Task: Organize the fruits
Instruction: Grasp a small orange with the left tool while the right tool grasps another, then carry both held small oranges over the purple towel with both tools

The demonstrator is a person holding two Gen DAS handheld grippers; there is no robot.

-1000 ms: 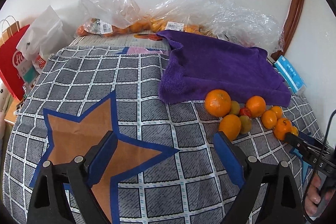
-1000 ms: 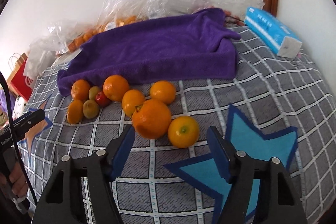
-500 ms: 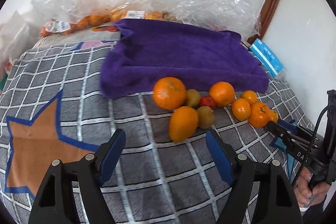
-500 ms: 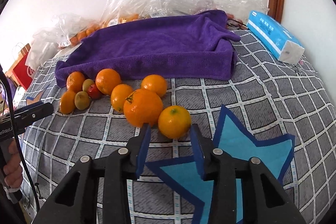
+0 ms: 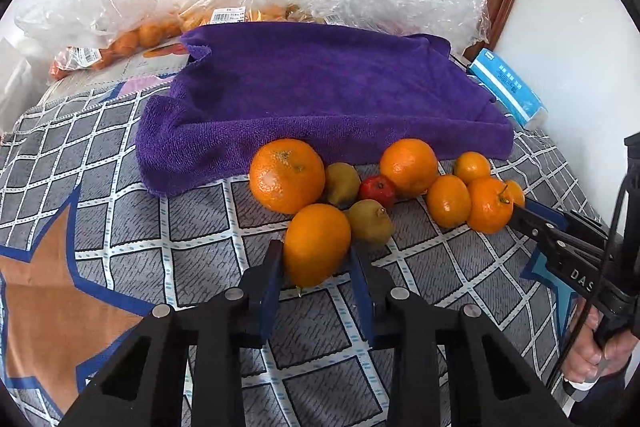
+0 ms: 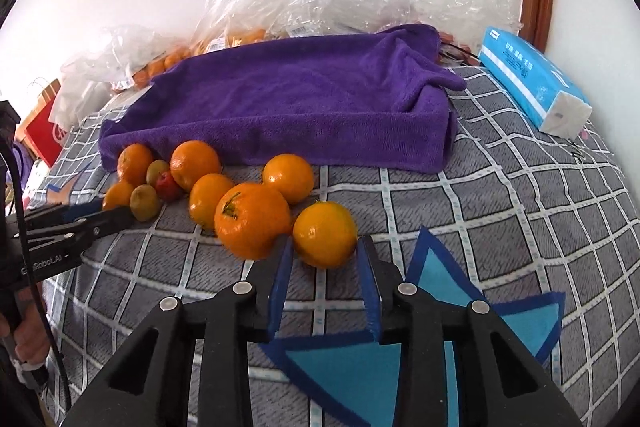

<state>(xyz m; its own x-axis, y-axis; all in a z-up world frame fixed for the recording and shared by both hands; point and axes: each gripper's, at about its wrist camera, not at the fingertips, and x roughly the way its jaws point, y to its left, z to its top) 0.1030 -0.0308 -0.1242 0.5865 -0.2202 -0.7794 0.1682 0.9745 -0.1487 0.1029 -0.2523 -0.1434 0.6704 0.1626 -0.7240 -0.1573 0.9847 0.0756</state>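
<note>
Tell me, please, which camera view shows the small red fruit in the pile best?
The left wrist view shows the red fruit best: nearer, central, between the oranges and green-brown fruits. In the right wrist view it sits far off at the left, small and partly hidden.

The cloth (image 5: 120, 155) on the table was grey with a white grid, and bore a brown star (image 5: 44, 291) edged in dark blue and a light blue star (image 6: 440, 307) edged the same; the towel (image 5: 320, 95) was deep purple; the oranges (image 5: 286, 175) were bright orange, two small fruits (image 5: 369, 221) olive green, one (image 5: 377, 188) red; the tissue pack (image 6: 528, 79) was sky blue and white; the gripper pads (image 5: 270, 287) were blue on black arms.
</note>
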